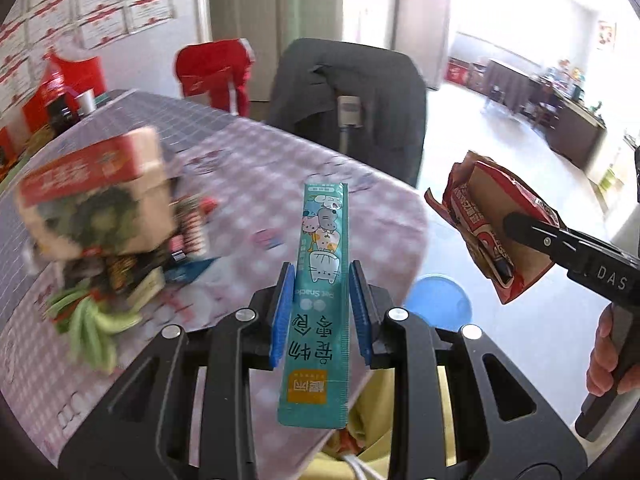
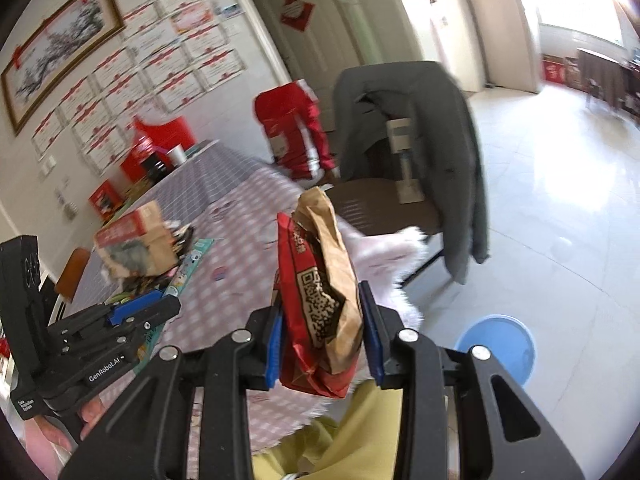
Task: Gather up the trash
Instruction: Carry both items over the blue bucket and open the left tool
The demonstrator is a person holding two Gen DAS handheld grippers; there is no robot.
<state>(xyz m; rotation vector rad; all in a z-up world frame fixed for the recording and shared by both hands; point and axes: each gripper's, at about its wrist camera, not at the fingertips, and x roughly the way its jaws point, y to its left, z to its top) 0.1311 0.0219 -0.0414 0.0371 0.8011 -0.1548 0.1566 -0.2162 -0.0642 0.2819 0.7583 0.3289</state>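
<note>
A home dining room: checked tablecloth (image 1: 248, 148), jacket-draped chair (image 2: 420, 128), award certificates (image 2: 160, 60) (rows of them) on the wall.

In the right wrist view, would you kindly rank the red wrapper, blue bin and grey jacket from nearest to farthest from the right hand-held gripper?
1. Red wrapper: clamped in the right hand-held gripper.
2. Blue bin: floor, lower right.
3. Grey jacket: over the chair, beyond.

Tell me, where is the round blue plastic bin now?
The round blue plastic bin stands on the pale tiled floor beyond the table's edge, lower right in both wrist views, near the chair with the grey coat.
</note>
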